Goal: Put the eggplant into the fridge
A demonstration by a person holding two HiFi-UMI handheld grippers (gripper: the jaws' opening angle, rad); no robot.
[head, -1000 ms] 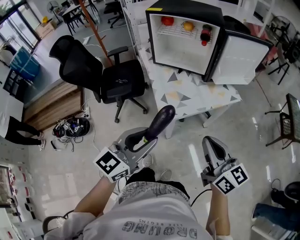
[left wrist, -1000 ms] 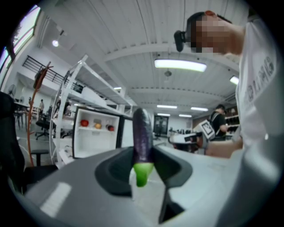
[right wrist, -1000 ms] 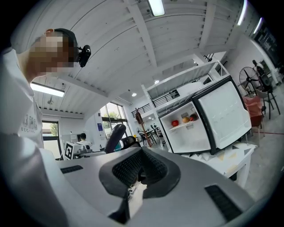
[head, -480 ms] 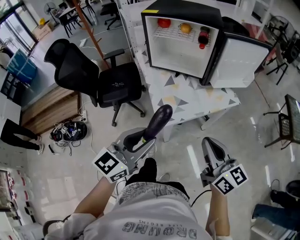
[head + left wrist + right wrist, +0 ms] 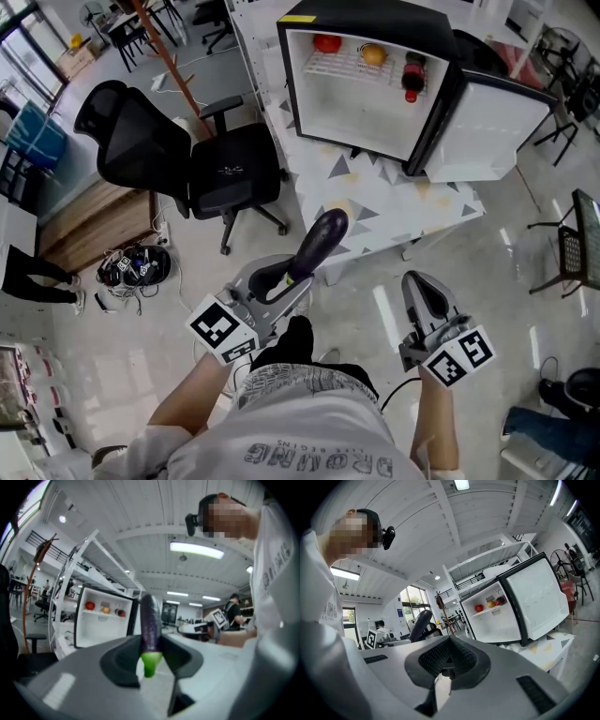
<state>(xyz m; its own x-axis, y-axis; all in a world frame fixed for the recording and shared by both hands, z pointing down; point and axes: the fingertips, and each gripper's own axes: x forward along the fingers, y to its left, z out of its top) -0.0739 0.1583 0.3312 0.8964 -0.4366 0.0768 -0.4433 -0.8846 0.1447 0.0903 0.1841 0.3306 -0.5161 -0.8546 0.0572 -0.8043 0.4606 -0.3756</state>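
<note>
Eggplant clamped in our left gripper, fridge standing open ahead.

On the far left we pass a black office chair [image 5: 187, 159], and next to it comes our left gripper [image 5: 294, 277], jaws pressed onto the green stem end of the eggplant [image 5: 319, 242], whose purple body sticks out in front, well short of the fridge. Past it sits the patterned table [image 5: 394, 202] carrying the fridge [image 5: 361, 23]. On its top shelf we spot three small items, red, orange and dark red, though they're too tiny to name for sure. Its door [image 5: 492, 122] is swung out to the right. Over on the right, our right gripper [image 5: 418, 281] points the same way, jaws drawn together on nothing.
</note>
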